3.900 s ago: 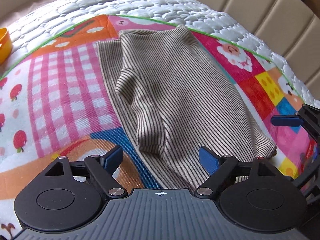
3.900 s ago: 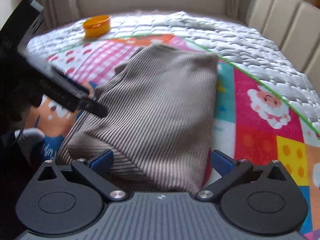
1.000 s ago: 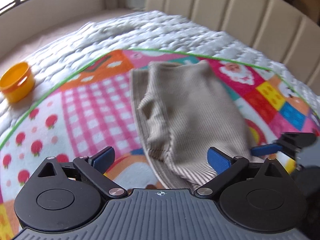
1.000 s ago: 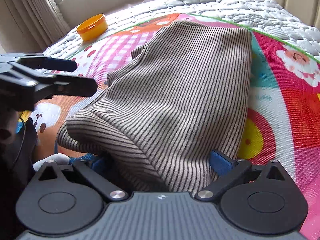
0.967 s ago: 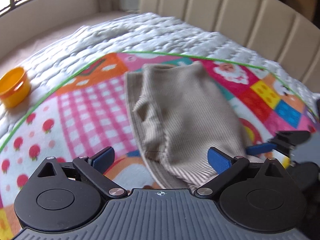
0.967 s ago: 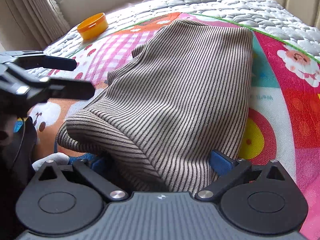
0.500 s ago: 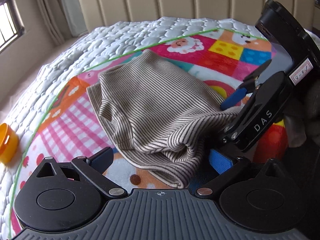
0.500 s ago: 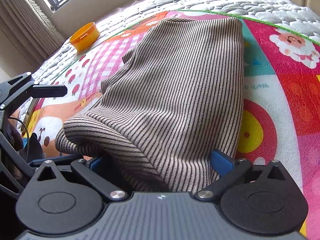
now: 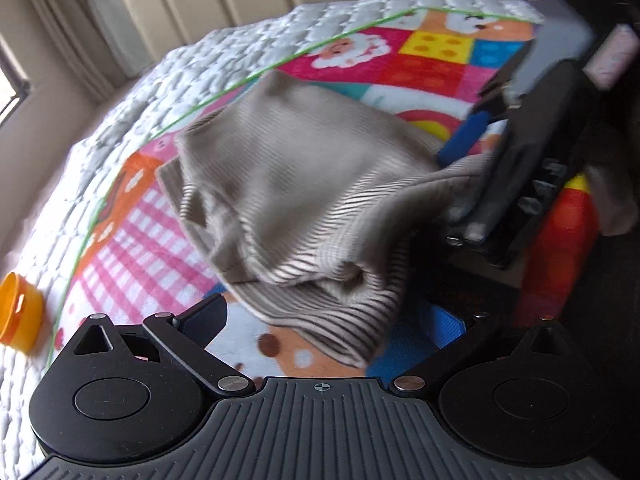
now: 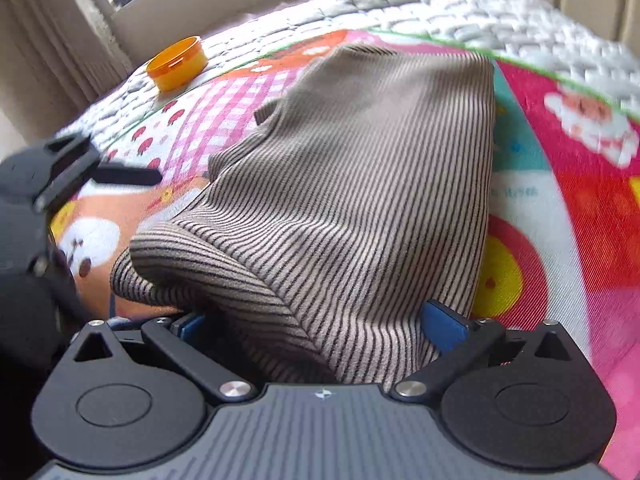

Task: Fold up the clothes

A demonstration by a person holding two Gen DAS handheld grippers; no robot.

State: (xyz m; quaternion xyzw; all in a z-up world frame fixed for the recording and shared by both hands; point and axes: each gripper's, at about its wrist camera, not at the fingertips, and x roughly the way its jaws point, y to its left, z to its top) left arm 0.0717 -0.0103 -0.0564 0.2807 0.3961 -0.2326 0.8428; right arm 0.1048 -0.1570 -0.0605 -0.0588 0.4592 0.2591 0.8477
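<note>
In the left wrist view, the left gripper (image 9: 320,320) has its two fingers spread wide, and nothing is between them. The near rolled edge of the striped garment (image 9: 304,184) lies just in front of the gap, on the colourful play mat (image 9: 136,232). The mat covers a white quilted mattress (image 9: 120,120). An orange container (image 9: 20,316) stands at the left, on the quilted part beside the mat edge. At the right, the right gripper (image 9: 480,184) is at the near corner of the garment (this part is blurred, so the contact is not clear here).

In the right wrist view, the right gripper (image 10: 322,328) has its fingers far apart, and the bunched near end of the striped garment (image 10: 360,184) fills the space between them and lies over its front. I cannot tell if the pads press the cloth. The garment stretches away over the play mat (image 10: 580,200). The orange container (image 10: 176,64) stands beyond it at the left. The left gripper (image 10: 60,176) shows at the left edge.
</note>
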